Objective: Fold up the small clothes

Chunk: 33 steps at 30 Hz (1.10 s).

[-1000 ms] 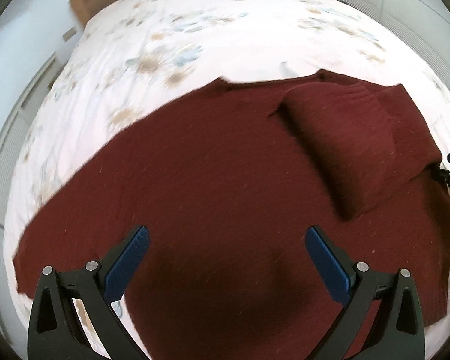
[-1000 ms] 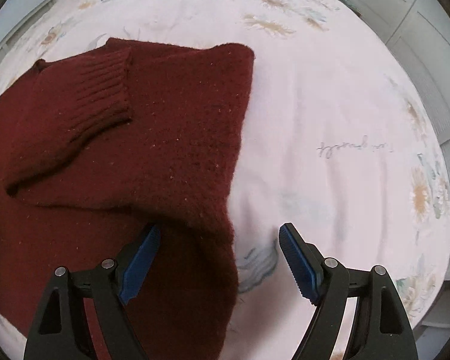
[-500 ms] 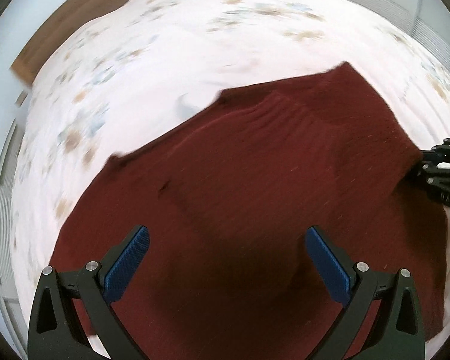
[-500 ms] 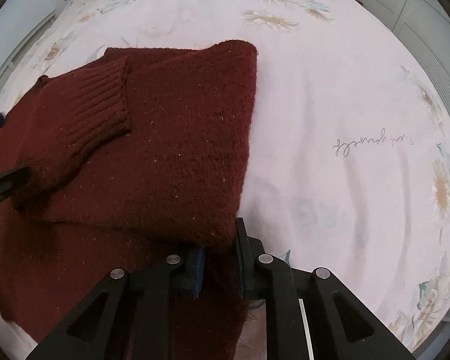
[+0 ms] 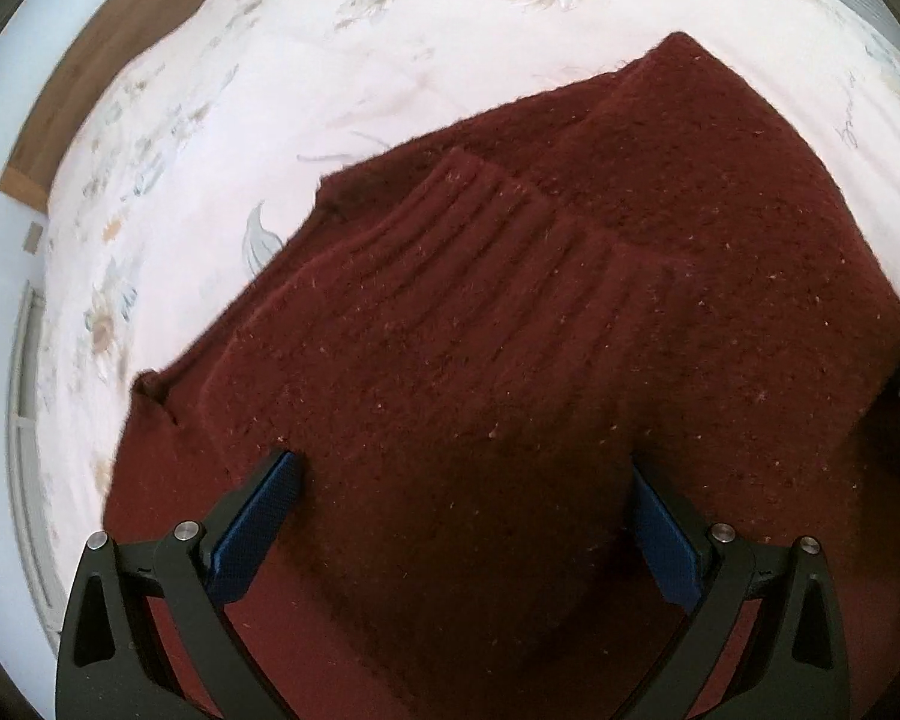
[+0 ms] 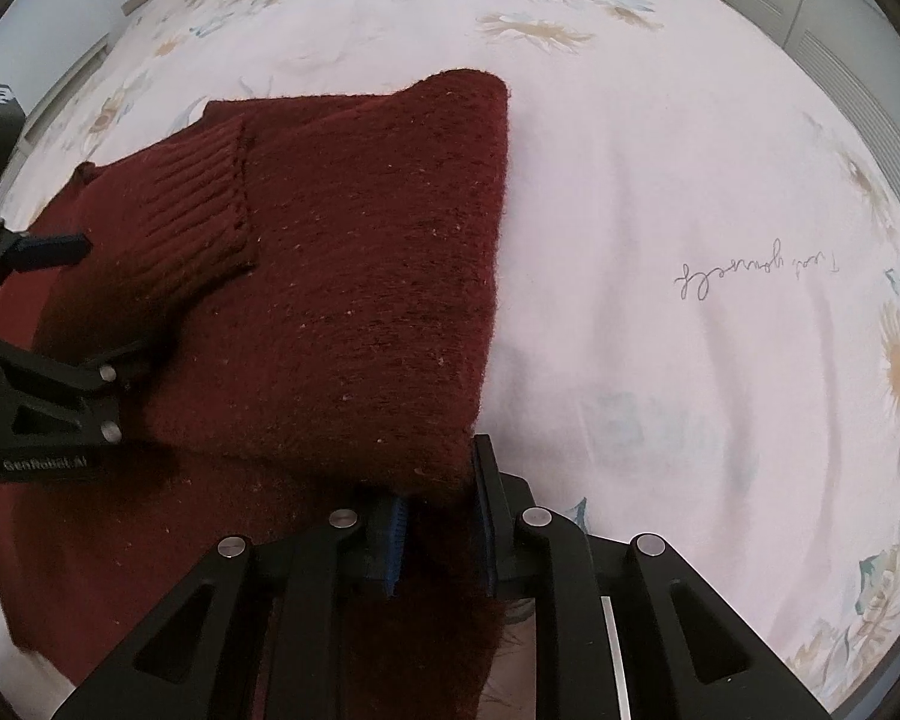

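Right gripper (image 6: 438, 531) jaws just clamped sweater (image 6: 354, 276) edge; left gripper (image 5: 462, 516) moved in, spread wide over folded sleeve (image 5: 450, 276), next fold ready

"What sort of place is this?"

"A bedroom in a home. Nearly everything in view is a bed (image 6: 660, 192), made up with a pale cover (image 5: 282, 96) printed with faded flowers and leaves, and a line of handwritten-style script."

"Anything besides the bed?"

"A wooden headboard (image 5: 90, 90) runs along the far edge, against a plain light wall (image 5: 6, 276). To the side stand white panelled doors (image 6: 858, 18), like a fitted wardrobe. A dark red knitted sweater (image 6: 360, 276) lies spread on the cover."

"So domestic, not a lab?"

"Yes, soft furnishings throughout."
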Available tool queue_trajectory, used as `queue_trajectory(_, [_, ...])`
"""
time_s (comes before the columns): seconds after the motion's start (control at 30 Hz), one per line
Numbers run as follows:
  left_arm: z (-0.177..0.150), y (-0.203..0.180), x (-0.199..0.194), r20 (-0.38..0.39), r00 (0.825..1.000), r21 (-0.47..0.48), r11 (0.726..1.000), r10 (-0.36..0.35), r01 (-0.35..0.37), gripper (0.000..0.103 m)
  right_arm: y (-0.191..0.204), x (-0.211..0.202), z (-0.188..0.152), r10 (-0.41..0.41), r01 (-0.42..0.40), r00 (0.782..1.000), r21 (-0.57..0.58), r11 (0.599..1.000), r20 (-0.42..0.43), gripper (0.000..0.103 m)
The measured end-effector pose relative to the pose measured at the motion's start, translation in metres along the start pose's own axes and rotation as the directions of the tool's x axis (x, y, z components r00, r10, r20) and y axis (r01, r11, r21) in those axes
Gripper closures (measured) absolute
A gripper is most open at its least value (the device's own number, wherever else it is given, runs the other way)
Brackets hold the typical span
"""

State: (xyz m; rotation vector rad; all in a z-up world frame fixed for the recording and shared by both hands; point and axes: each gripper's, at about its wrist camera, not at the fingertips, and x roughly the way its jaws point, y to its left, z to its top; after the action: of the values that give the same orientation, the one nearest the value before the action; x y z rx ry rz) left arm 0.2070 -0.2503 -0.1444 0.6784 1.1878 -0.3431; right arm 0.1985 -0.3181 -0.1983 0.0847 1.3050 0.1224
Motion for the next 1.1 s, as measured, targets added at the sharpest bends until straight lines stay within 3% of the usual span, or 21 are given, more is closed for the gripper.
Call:
queue_trajectory(0.07, [-0.001,0.004,0.001,-0.004,0.999,-0.015,0.999,-0.039,0.039,0.022,0.001,-0.001,0.0,-0.006,0.006,1.0,-0.002,1.0,-0.002,0.083])
queue_trajectory(0.13, [-0.001,0.009,-0.002,0.0,0.998,-0.024,0.998,-0.059,0.059,0.063,0.002,-0.001,-0.001,-0.011,0.011,1.0,0.0,1.0,-0.004,0.083])
queue_trajectory(0.2, [0.0,0.014,-0.012,0.025,1.0,-0.017,1.0,-0.015,0.015,0.089,0.001,-0.003,-0.001,-0.011,0.011,1.0,0.005,1.0,-0.005,0.083])
queue_trajectory(0.4, [-0.013,0.066,-0.041,0.112,0.993,-0.134,0.989,-0.045,0.06,0.089,0.006,0.002,0.01,-0.015,0.015,1.0,0.018,1.0,-0.011,0.083])
queue_trajectory(0.53, [-0.04,0.115,-0.047,0.14,0.99,-0.234,0.97,-0.033,0.065,0.089,0.007,0.001,0.012,-0.024,0.024,1.0,0.02,1.0,-0.006,0.083])
queue_trajectory(0.63, [-0.063,0.144,-0.038,0.132,0.991,-0.322,0.945,-0.025,0.066,0.089,0.01,0.0,0.013,-0.035,0.035,0.999,0.026,0.999,-0.002,0.083])
queue_trajectory(0.8, [-0.102,0.178,-0.002,0.083,0.992,-0.456,0.881,-0.098,0.125,0.089,0.018,0.001,0.015,-0.059,0.059,0.998,0.01,0.998,-0.013,0.081])
queue_trajectory(1.1, [-0.127,0.204,0.025,0.083,0.987,-0.536,0.829,-0.136,0.159,0.079,0.02,0.002,0.022,-0.056,0.057,0.998,0.02,0.998,-0.043,0.078])
